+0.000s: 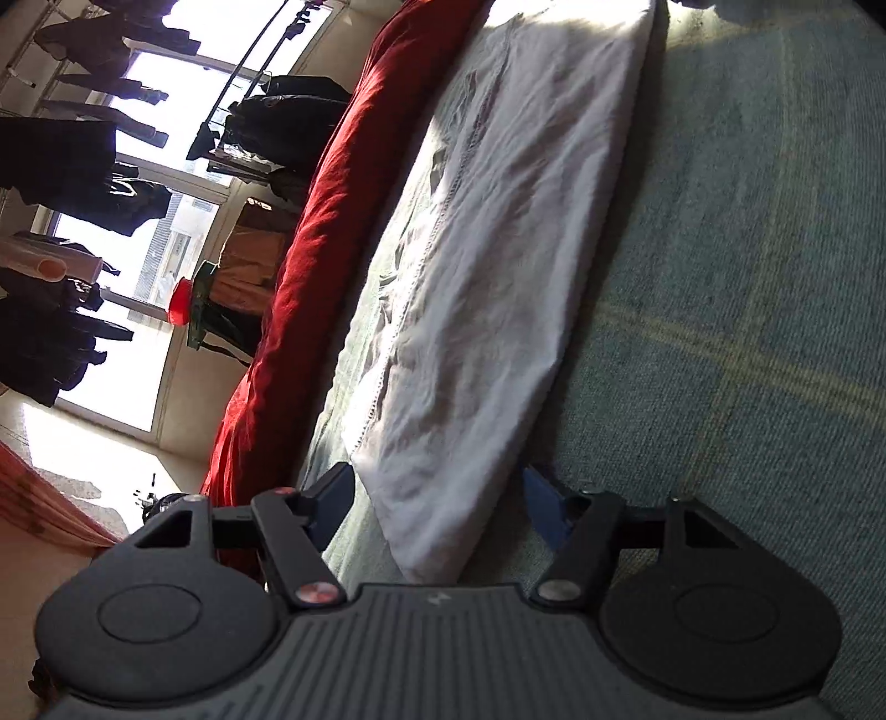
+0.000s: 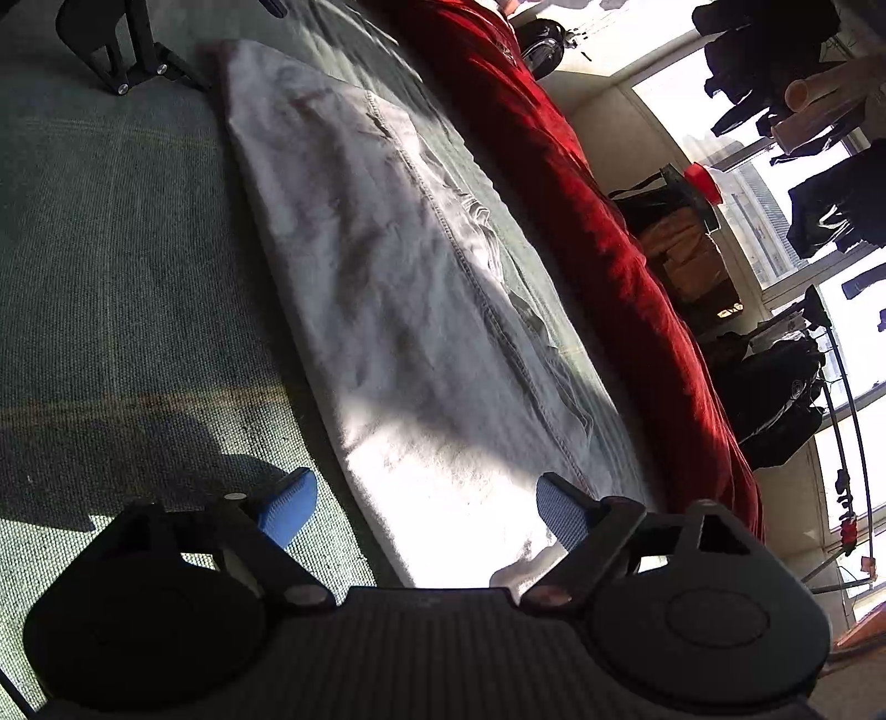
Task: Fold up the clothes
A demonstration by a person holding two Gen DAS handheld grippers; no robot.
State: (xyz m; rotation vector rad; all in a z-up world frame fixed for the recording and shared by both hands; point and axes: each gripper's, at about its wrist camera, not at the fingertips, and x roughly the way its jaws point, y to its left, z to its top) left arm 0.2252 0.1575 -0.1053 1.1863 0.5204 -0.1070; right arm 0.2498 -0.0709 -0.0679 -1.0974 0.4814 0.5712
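Left wrist view: dark clothes [image 1: 83, 160] are seen hung on a rack against bright windows at the far left. Beside them a red lidded container [image 1: 180, 302] is set on a cluttered stand, and next comes a long red blanket [image 1: 310, 266] bunched along the edge of the green woven bed cover [image 1: 747, 277]. The white garment [image 1: 487, 266] is laid flat on that cover as a long folded strip, its stitched hem turned toward the blanket. The left gripper [image 1: 437, 501] is held with its jaws spread wide on either side of the garment's near end; nothing is clamped, and the blue pads [image 1: 545, 507] are seen apart from each other.

Right wrist view: the other gripper's black frame [image 2: 127, 50] is seen at the top left, at the garment's far end. The green cover [image 2: 111, 249] fills the left side, then the white garment [image 2: 398, 288] runs away from the camera, sunlit at its near end. The right gripper [image 2: 426, 512] is likewise held wide open astride that near end, with nothing grasped; one blue pad [image 2: 290, 509] rests over the cover and the other lies over the cloth. The red blanket [image 2: 581, 183] and hung dark clothes [image 2: 775, 387] are seen at the right.
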